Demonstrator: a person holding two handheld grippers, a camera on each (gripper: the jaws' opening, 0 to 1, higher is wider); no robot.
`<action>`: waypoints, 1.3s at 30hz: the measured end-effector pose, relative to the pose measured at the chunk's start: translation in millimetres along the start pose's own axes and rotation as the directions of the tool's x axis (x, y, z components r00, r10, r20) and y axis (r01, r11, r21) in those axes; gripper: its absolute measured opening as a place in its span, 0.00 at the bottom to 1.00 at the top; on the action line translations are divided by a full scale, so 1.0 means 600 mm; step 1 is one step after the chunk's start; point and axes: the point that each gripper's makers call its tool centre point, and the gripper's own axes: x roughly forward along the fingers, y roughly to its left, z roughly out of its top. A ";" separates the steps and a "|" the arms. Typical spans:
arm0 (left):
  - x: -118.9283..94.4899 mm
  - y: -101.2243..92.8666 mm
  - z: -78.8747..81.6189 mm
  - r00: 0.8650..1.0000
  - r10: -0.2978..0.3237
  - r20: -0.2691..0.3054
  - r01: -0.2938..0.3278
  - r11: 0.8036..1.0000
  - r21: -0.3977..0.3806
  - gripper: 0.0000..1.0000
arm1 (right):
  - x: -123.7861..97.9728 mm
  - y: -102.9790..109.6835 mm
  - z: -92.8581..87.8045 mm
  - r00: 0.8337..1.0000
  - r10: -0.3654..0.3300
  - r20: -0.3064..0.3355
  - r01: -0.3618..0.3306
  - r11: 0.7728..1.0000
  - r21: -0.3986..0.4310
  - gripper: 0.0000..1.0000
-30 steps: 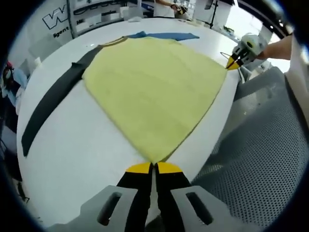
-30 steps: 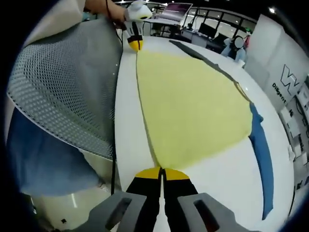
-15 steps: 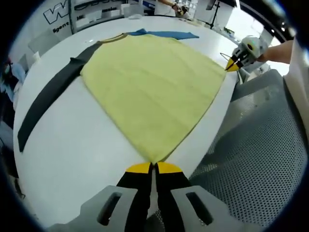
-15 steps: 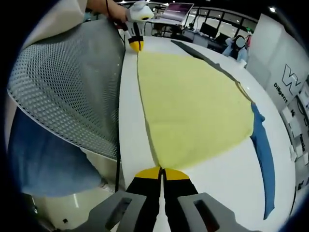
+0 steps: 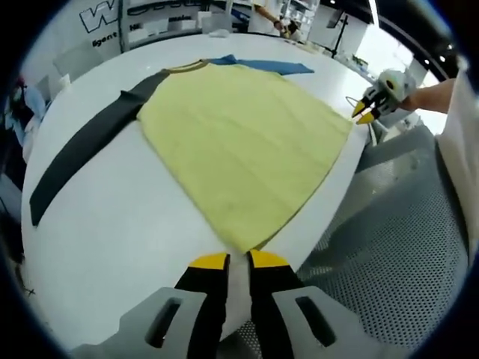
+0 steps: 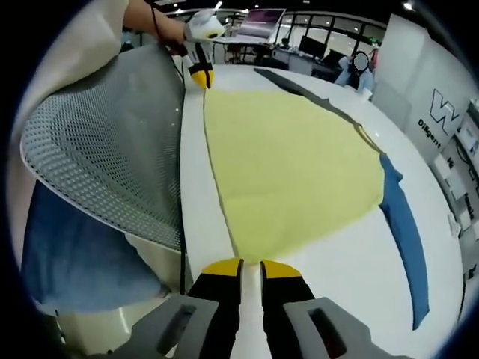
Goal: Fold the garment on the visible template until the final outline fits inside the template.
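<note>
A yellow shirt (image 5: pixel 239 142) lies flat on the round white table (image 5: pixel 112 224), with a black sleeve (image 5: pixel 82 149) out to one side and a blue sleeve (image 5: pixel 262 65) at the far side. My left gripper (image 5: pixel 239 260) stands open just short of the near hem corner, with white table showing between its jaws. The right gripper (image 5: pixel 367 114) sits at the other hem corner by the table edge. In the right gripper view, the shirt (image 6: pixel 292 164) spreads ahead of my right gripper (image 6: pixel 251 265), which is open. The left gripper (image 6: pixel 199 76) is at the far corner.
A grey mesh chair back (image 5: pixel 404 224) (image 6: pixel 97 149) stands close against the table edge between the two grippers. A person's hand (image 6: pixel 150 15) holds the far gripper. Blue fabric (image 6: pixel 75 254) hangs below the chair. Desks and monitors (image 6: pixel 299 45) stand beyond the table.
Both grippers' jaws have parted and let go of the hem corners, which now rest on the table. Both cameras shifted slightly.
</note>
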 end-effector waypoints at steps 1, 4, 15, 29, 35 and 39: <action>-0.002 0.002 0.001 1.000 0.001 0.005 -0.001 1.000 -0.004 0.09 | -0.002 -0.004 0.000 1.000 -0.005 0.001 0.005 1.000 0.004 0.03; -0.010 0.011 0.009 0.999 0.010 0.033 -0.010 1.000 -0.028 0.09 | -0.008 -0.024 -0.002 1.000 -0.029 0.008 0.029 0.999 0.029 0.04; -0.018 0.047 0.046 0.995 0.047 0.091 -0.042 0.998 -0.048 0.09 | -0.014 -0.084 0.006 0.996 -0.083 0.026 0.081 0.993 0.082 0.05; -0.007 0.109 0.100 0.991 0.081 0.111 -0.077 0.996 -0.035 0.14 | -0.010 -0.187 0.016 0.989 -0.144 0.037 0.137 0.981 0.140 0.08; -0.001 0.160 0.131 0.987 0.109 0.118 -0.105 0.994 -0.039 0.17 | -0.005 -0.263 0.026 0.981 -0.189 0.043 0.178 0.966 0.189 0.11; -0.001 0.203 0.158 0.983 0.132 0.127 -0.127 0.991 -0.043 0.18 | 0.001 -0.319 0.033 0.974 -0.220 0.046 0.205 0.955 0.215 0.12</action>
